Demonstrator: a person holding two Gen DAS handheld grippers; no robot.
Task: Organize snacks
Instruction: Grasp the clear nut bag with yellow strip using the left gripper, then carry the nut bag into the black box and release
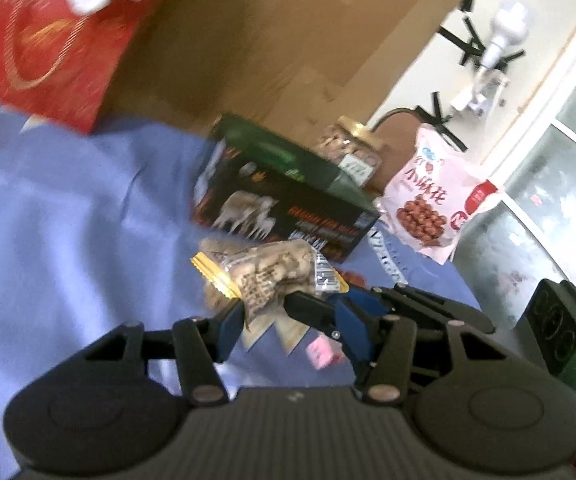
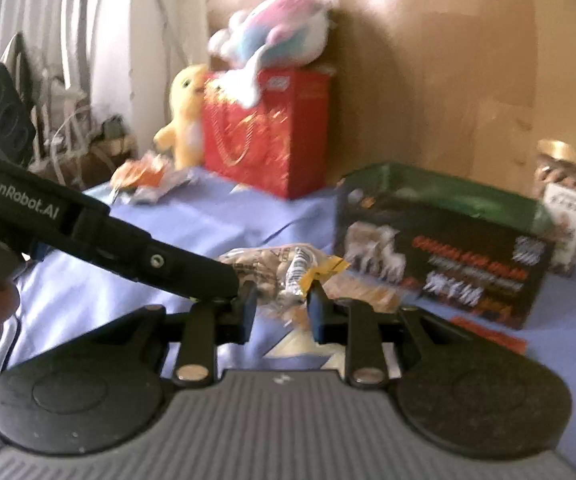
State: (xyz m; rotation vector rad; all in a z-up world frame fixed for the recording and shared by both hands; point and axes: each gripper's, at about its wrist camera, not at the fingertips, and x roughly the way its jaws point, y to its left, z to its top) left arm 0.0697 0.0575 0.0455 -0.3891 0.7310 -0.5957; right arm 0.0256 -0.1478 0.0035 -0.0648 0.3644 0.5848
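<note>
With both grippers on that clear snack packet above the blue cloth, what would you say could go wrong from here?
1. The left gripper and right gripper both pinch the clear snack packet; pulling apart could tear its wrapper or spill it.
2. The right gripper seems to grip only the crimped yellow end, so that end may slip out.
3. The dark open box stands close behind; a swing could knock it, or the jar beside it.

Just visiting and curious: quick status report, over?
Left gripper and right gripper both clamp the clear gold-edged snack packet. Packet raised off blue cloth. Dark open-top box just beyond.
</note>
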